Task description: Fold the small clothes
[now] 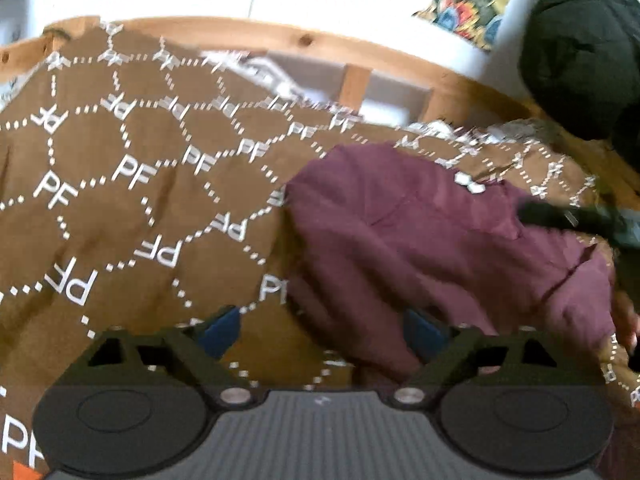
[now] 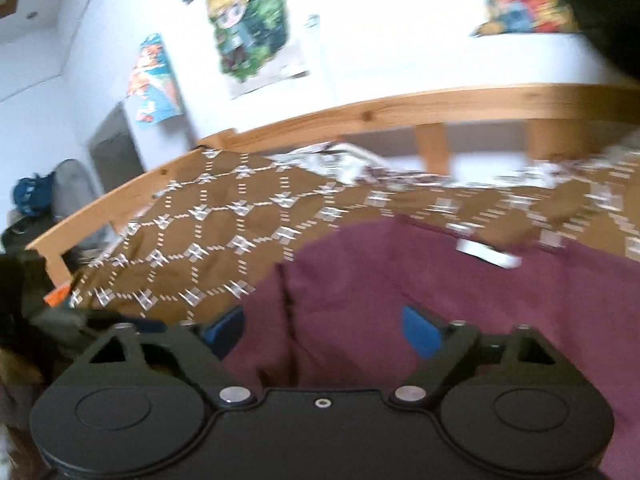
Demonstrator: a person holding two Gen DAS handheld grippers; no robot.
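A maroon garment point(image 1: 440, 240) lies crumpled on a brown bedspread point(image 1: 120, 200) printed with white hexagons and letters. A small white label point(image 1: 470, 184) shows near its far edge. My left gripper point(image 1: 322, 332) hangs open over the garment's left edge, its right pad above maroon cloth and its left pad above the bedspread. In the right wrist view the maroon garment point(image 2: 400, 280) fills the lower right, with the white label point(image 2: 488, 254) beyond. My right gripper point(image 2: 322, 330) is open just above the cloth, and a dark fold runs between its fingers. Nothing is pinched.
A wooden bed rail point(image 1: 360, 52) point(image 2: 400, 108) bounds the far side of the bed. Posters point(image 2: 248, 20) hang on the white wall. A dark garment point(image 1: 580, 60) sits at the upper right. A hand point(image 1: 628, 328) and a dark tool point(image 1: 568, 218) show at the right edge.
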